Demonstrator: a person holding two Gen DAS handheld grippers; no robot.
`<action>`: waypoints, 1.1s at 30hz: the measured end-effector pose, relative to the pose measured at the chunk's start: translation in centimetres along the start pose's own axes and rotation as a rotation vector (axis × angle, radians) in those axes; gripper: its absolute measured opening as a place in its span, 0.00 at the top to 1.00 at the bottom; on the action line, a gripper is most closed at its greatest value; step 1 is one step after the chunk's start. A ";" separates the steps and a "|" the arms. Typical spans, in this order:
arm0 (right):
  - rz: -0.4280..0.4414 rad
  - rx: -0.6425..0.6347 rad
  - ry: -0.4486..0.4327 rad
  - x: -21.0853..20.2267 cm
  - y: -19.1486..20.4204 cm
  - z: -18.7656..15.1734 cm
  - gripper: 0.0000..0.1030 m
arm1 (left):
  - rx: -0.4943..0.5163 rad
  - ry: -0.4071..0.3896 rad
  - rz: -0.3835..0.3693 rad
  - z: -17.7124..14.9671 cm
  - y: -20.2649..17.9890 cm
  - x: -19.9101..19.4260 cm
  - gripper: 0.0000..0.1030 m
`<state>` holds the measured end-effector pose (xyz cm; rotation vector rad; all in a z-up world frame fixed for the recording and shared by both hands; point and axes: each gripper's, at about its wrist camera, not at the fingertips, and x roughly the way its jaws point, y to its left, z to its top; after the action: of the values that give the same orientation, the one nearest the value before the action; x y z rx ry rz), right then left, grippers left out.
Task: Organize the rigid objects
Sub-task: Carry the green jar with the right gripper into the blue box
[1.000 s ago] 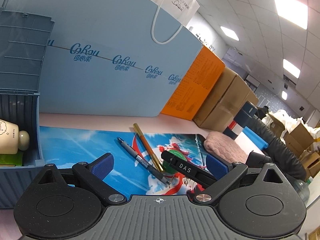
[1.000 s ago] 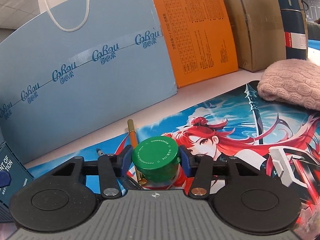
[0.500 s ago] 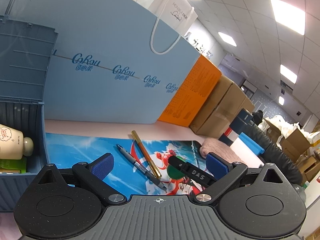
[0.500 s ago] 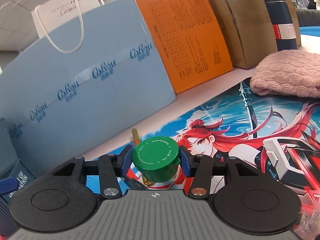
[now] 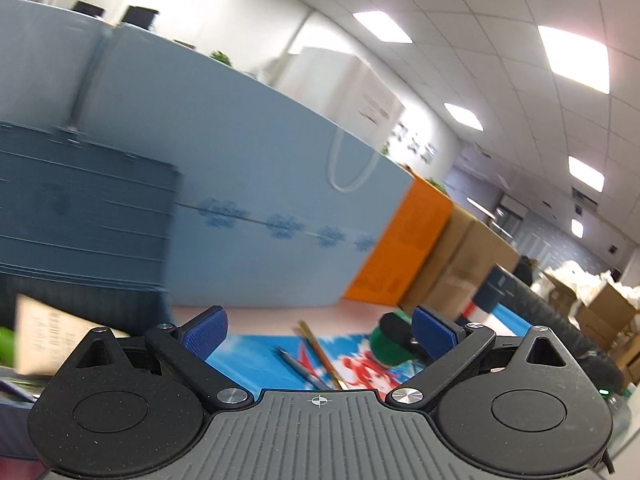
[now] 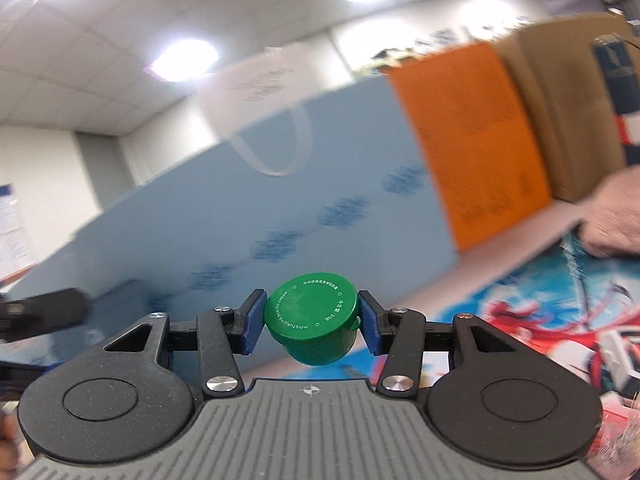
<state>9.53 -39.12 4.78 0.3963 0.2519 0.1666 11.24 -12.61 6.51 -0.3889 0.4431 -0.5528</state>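
Observation:
My right gripper (image 6: 310, 322) is shut on a green cream jar (image 6: 314, 320) and holds it up in the air, tilted, above the printed mat (image 6: 560, 308). The jar also shows blurred in the left wrist view (image 5: 386, 346), past my left gripper's right finger. My left gripper (image 5: 320, 330) is open and empty, raised above the mat (image 5: 256, 350). A gold pen (image 5: 320, 354) and a grey pen (image 5: 298, 366) lie on the mat ahead of it. The blue storage bin (image 5: 80, 220) with its raised lid stands at the left.
A large light-blue box (image 5: 260, 200) with a white paper bag (image 5: 352, 92) stands along the back, then an orange box (image 5: 404, 248) and cardboard boxes (image 5: 460, 264). A pink knit item (image 6: 616, 216) lies at the mat's right. A tan carton (image 5: 44, 332) sits in the bin.
My right gripper has lifted the green jar off the mat and swung left. My left gripper has risen and tilted up; both views are motion-blurred.

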 end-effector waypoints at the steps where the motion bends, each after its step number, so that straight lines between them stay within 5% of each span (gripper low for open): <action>1: 0.019 -0.027 -0.003 0.0 1.2 0.1 0.56 | -0.003 -0.004 0.013 0.2 0.5 -0.5 0.03; 11: 0.188 -0.147 0.041 1.9 10.2 -0.6 0.56 | 0.021 -0.028 0.126 2.0 5.1 -5.4 0.03; 15: 0.234 -0.157 0.066 3.3 13.0 -1.3 0.56 | -0.054 -0.067 0.101 2.5 7.6 -7.0 0.03; 33: 0.273 -0.223 0.263 9.3 20.8 -6.8 0.56 | -0.295 -0.087 0.131 3.7 16.8 -9.3 0.03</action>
<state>14.23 -15.80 5.08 0.1846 0.4337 0.5119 12.97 6.78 4.50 -0.6593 0.4634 -0.3413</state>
